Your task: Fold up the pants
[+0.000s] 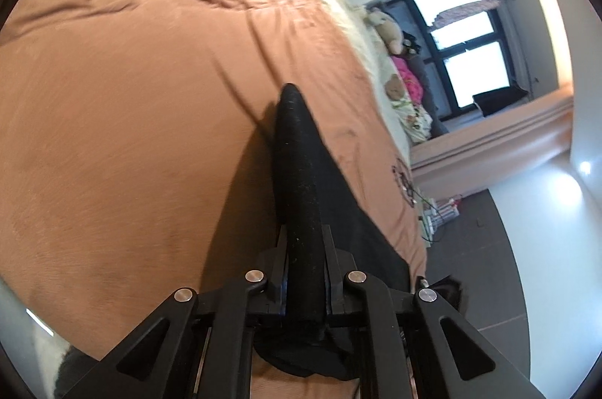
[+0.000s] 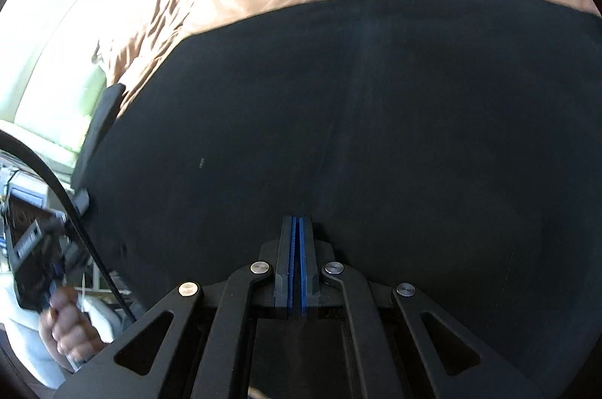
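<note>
1. The pants (image 2: 338, 135) are black and lie spread across the bed, filling most of the right wrist view ahead of and to both sides of the right gripper (image 2: 300, 229). Their far edge runs as a curved line beyond the fingertips, with bare bedding past it.
2. In the left wrist view a folded ridge of the same pants (image 1: 301, 180) runs forward from between the left gripper's fingers and tapers to a point ahead of them; more of the cloth drops away to the right of the ridge and bunches below the fingers.
3. The left gripper (image 1: 305, 241) is clenched on that ridge of the pants, both pads pressing the cloth from either side.
4. The right gripper is clenched with its blue pads together; whether a thin layer of cloth is nipped between them cannot be told, as the dark fabric lies directly under the tips.
5. The brown bedspread (image 1: 131, 105) lies under the pants, wrinkled, spreading ahead and to the left of the left gripper, and beyond the pants' far edge in the right wrist view.
6. At the far left of the right gripper, a person's hand (image 2: 69, 327) grips the handle of the other tool.
7. Far right of the left gripper are a dark-framed window (image 1: 462, 45), soft toys (image 1: 387, 26) along the bed's edge and a dark tiled floor (image 1: 485, 267).
</note>
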Action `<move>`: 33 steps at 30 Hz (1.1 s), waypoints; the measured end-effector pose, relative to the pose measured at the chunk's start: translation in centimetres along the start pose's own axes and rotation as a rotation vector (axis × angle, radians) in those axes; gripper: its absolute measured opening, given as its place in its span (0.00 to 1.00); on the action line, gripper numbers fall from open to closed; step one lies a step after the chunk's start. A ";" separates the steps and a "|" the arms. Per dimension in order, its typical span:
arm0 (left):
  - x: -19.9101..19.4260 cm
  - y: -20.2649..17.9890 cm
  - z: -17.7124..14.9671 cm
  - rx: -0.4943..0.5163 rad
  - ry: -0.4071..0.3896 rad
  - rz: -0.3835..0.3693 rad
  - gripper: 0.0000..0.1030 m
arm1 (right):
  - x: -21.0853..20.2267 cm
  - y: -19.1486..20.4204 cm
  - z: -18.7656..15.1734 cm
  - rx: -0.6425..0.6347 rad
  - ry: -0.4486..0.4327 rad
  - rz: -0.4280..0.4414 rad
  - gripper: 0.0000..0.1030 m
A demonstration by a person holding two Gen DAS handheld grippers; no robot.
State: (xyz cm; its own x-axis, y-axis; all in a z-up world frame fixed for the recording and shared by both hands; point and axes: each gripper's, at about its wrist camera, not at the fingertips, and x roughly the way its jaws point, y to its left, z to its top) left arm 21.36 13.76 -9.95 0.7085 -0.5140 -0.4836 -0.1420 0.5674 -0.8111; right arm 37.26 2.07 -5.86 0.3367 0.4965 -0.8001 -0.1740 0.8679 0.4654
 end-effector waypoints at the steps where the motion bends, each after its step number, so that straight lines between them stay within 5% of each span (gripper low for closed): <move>1: 0.0 -0.6 0.0 0.009 0.000 -0.009 0.13 | 0.0 -0.1 -0.5 0.008 0.009 0.018 0.00; 10: 0.3 -5.5 0.4 0.098 0.011 -0.078 0.13 | -1.8 -1.4 -3.5 0.033 0.017 0.077 0.00; 16: 1.7 -9.9 0.1 0.171 0.037 -0.118 0.13 | -6.5 -5.1 -3.1 0.088 -0.128 0.102 0.02; 17: 2.0 -10.7 0.0 0.183 0.042 -0.123 0.13 | -7.6 -6.1 -3.0 0.107 -0.159 0.114 0.04; 19: 2.6 -12.2 -0.4 0.208 0.053 -0.136 0.13 | -9.0 -7.5 -3.1 0.128 -0.194 0.126 0.25; 20: 2.9 -12.8 -0.5 0.222 0.059 -0.142 0.13 | -9.7 -8.1 -3.1 0.135 -0.213 0.129 0.51; 21: 3.3 -13.8 -0.8 0.241 0.066 -0.150 0.13 | -10.6 -8.9 -3.2 0.139 -0.242 0.128 0.66; 33: 6.2 -20.5 -4.5 0.356 0.149 -0.207 0.13 | -17.6 -15.7 -4.8 0.179 -0.417 0.144 0.66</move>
State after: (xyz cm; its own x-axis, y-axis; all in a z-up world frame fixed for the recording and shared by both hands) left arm 25.57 -3.94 2.23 0.5855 -0.7128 -0.3862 0.2581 0.6155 -0.7447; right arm 29.66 -20.18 -0.86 0.6700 0.5302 -0.5197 -0.0959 0.7559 0.6476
